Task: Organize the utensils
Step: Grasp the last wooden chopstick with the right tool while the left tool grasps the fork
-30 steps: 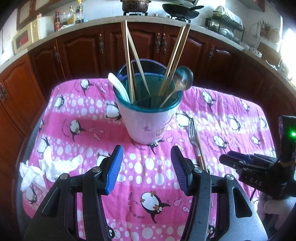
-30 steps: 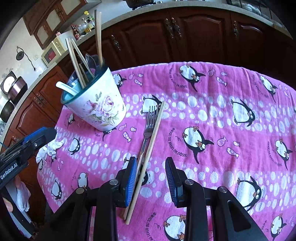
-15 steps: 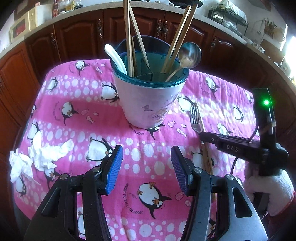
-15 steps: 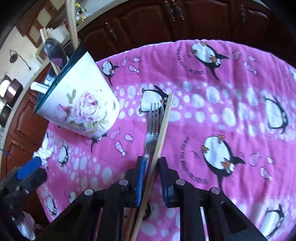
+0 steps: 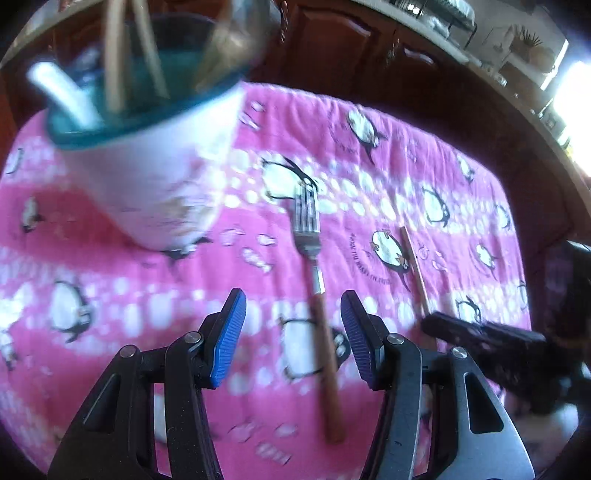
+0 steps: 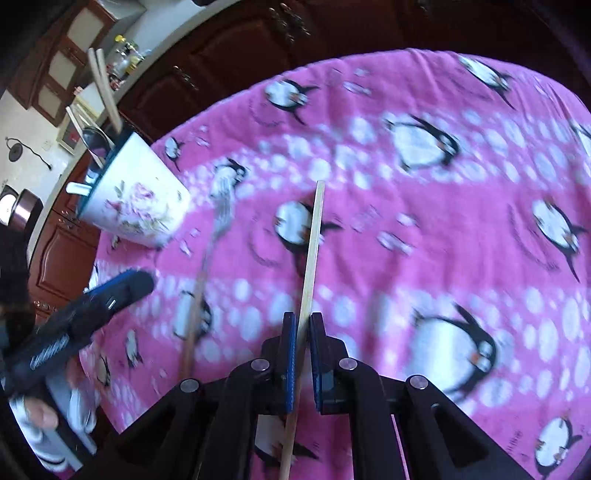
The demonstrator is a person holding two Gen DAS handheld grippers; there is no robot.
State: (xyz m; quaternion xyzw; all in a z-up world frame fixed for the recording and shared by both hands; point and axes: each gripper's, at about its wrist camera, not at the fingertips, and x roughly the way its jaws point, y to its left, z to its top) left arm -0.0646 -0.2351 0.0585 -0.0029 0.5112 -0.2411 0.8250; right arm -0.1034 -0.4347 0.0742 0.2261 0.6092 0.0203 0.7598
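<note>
Now a chopstick is clamped by the right gripper; the left gripper is held wide, seemingly above the fork

A pink cloth printed with penguins and white dots is covering the bench. Dark wooden cabinet doors are running along behind it, under a pale countertop. Bottles are standing on that countertop near a small appliance. A shiny pot is sitting at the far left. A dish rack is standing near a bright window.
</note>
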